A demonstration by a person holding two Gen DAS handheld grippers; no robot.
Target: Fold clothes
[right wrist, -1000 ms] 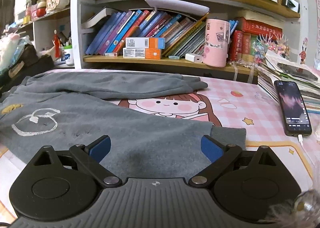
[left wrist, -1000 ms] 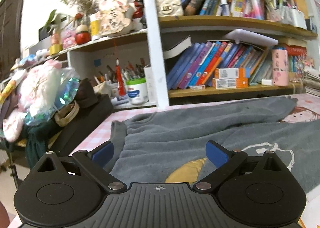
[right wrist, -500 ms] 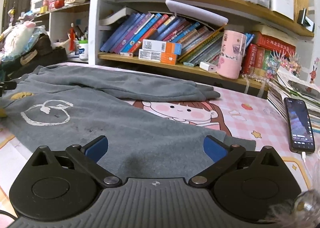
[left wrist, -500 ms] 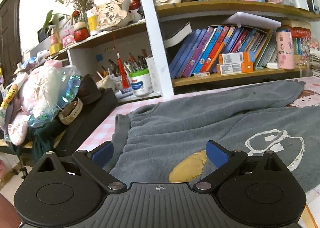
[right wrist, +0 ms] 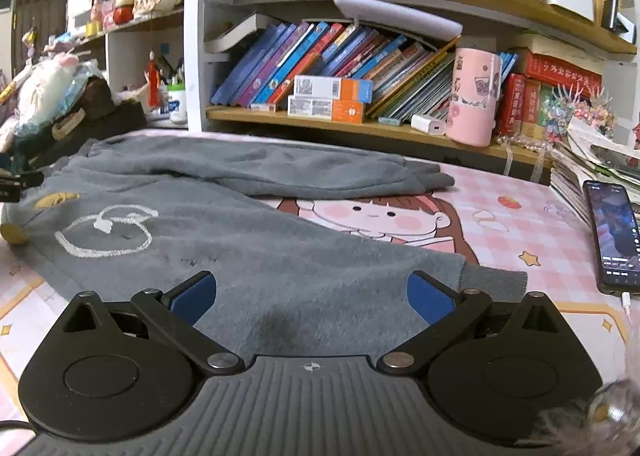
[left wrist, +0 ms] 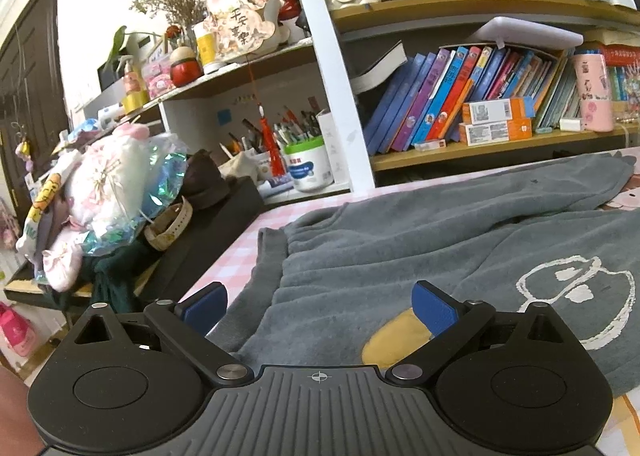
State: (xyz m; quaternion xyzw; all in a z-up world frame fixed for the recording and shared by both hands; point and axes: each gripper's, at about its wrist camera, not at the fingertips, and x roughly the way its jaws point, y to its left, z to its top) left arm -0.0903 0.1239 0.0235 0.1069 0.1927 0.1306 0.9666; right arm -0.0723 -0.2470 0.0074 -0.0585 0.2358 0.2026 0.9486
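Grey fleece trousers [right wrist: 224,256] lie spread flat across the tabletop [right wrist: 520,224], legs splayed toward the right edge, waistband at the left edge. Left tool [left wrist: 320,306] hovers over the waistband, right tool [right wrist: 312,296] over the near leg cuff; both spread wide, gripping nothing. Judgement: pinch cuff and waistband evenly and lift together, keeping clear of the phone [right wrist: 614,232]. Pink cartoon mat, crowded bookshelf [right wrist: 400,128] along the back edge.

Left gripper [left wrist: 320,306] fingers spread wide; right gripper [right wrist: 312,298] likewise.
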